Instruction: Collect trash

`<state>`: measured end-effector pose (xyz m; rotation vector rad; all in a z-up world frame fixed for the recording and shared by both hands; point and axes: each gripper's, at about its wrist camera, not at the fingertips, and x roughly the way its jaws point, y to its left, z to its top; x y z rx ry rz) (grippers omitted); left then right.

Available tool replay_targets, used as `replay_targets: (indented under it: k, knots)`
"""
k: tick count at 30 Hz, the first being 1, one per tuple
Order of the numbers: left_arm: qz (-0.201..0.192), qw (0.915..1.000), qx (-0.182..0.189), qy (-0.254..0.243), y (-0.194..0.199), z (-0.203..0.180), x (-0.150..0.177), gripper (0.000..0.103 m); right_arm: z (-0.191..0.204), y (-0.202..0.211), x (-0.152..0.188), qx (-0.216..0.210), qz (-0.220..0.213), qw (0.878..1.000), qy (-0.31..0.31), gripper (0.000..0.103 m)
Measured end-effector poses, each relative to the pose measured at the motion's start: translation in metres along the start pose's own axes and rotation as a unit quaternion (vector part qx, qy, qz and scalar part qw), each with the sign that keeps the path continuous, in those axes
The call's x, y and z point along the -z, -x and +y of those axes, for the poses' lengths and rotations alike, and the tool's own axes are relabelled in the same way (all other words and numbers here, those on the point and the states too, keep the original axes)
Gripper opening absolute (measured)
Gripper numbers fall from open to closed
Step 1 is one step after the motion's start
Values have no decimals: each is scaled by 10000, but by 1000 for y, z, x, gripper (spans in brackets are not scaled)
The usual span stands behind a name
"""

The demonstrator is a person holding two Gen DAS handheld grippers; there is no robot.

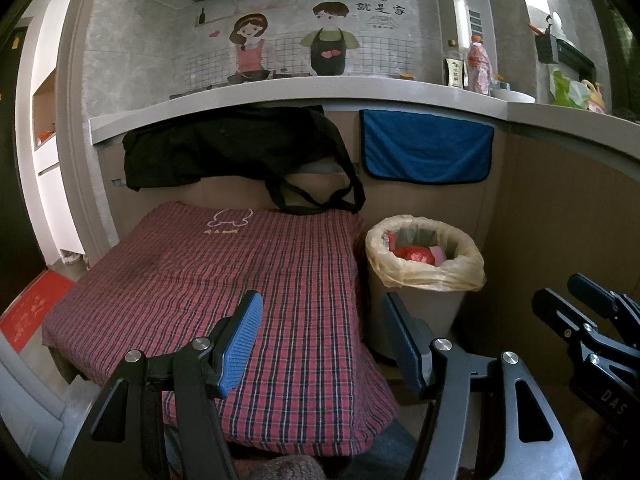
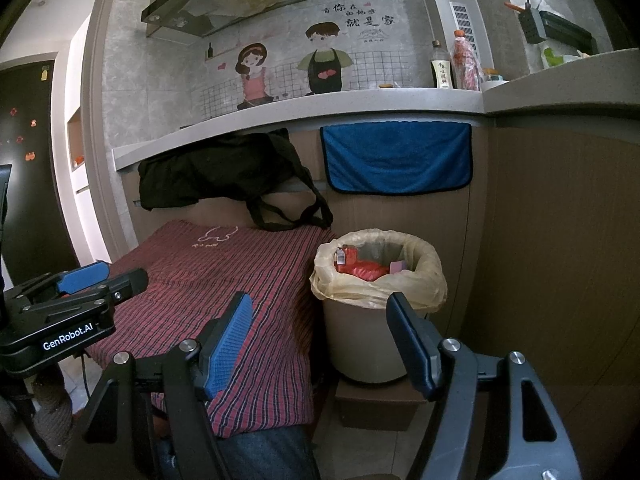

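Both the left gripper (image 1: pixel 322 340) and right gripper (image 2: pixel 320 340) hold jaws wide, empty. The lined trash bin (image 2: pixel 378 308), centre-right of frame, holds red waste; a careless grab risks tearing its liner (image 2: pixel 424 280) or tipping it.

Dim, sharp, dark fisheye-warped edges

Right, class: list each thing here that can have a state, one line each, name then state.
left gripper: jaws open, empty
right gripper: jaws open, empty
trash bin: lidless, lined, partly filled
blue towel: hanging flat
black bag: draped, straps dangling
plaid cloth: spread out
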<state>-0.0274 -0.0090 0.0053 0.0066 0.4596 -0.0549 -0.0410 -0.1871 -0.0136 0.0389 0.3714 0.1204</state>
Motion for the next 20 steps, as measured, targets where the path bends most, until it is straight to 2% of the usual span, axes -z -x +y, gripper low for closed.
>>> replay_targets:
  k: [20]
  knots:
    - [-1,10000,69,-21,-1,-3,2,62,0,0,0,6,-3,10000,-4,67]
